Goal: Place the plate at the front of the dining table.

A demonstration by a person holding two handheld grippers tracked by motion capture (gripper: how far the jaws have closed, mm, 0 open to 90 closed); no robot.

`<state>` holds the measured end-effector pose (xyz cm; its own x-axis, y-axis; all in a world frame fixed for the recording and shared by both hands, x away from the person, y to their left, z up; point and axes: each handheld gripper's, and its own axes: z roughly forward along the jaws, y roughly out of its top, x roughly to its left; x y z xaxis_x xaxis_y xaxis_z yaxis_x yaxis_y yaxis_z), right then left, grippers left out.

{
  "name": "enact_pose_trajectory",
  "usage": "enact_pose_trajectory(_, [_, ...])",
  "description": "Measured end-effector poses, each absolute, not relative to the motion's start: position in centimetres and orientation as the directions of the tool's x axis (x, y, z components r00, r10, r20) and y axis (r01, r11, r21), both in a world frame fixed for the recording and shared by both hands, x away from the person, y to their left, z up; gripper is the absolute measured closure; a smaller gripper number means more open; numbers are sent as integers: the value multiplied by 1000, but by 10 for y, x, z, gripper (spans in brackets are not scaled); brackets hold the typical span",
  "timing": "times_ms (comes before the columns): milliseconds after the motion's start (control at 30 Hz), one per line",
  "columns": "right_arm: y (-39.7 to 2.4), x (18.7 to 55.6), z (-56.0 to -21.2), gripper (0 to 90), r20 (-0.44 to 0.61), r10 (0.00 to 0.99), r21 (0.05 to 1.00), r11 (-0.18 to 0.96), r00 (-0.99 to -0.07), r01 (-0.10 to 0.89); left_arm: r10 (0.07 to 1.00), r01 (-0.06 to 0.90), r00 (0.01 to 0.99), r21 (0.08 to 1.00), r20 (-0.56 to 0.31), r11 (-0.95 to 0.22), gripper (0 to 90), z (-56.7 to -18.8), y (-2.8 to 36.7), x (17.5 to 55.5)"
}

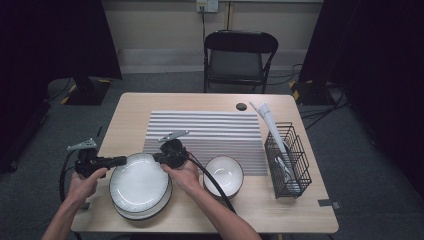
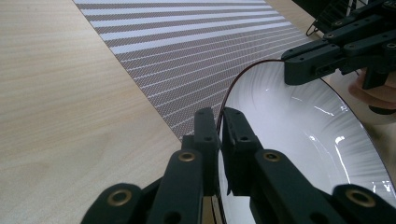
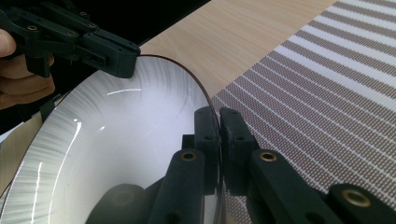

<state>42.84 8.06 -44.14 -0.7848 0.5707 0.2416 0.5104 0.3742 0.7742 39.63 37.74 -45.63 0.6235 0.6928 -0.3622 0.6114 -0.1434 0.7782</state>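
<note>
A white plate (image 1: 139,182) with a dark rim is lifted and tilted over a second plate (image 1: 150,210) that lies on the table's front left. My left gripper (image 1: 121,161) is shut on the lifted plate's left rim. My right gripper (image 1: 158,159) is shut on its right rim. In the left gripper view the jaws (image 2: 220,122) pinch the thin rim of the plate (image 2: 303,135), with the right gripper (image 2: 303,63) across it. The right gripper view has its jaws (image 3: 218,122) clamped on the plate (image 3: 107,140), and the left gripper (image 3: 112,53) grips the far rim.
A striped placemat (image 1: 210,131) covers the table's middle. A white bowl (image 1: 224,174) sits just right of the plates, under my right forearm's cable. A black wire basket (image 1: 287,159) with utensils stands at the right edge. A folding chair (image 1: 239,57) is behind the table.
</note>
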Motion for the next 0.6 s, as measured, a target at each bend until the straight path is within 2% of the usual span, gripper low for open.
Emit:
enact_pose_trajectory(200, [77, 431, -449, 872, 270, 570, 756, 373, -776, 537, 685, 631, 619, 762, -383, -144, 857, -462, 376, 397])
enact_pose_trajectory(300, [77, 430, -449, 873, 270, 572, 756, 372, -774, 539, 682, 636, 620, 757, -388, -149, 817, -462, 377, 395])
enact_pose_trajectory(600, [73, 432, -449, 876, 272, 580, 760, 360, -768, 541, 693, 651, 596, 749, -406, -121, 792, -465, 386, 383])
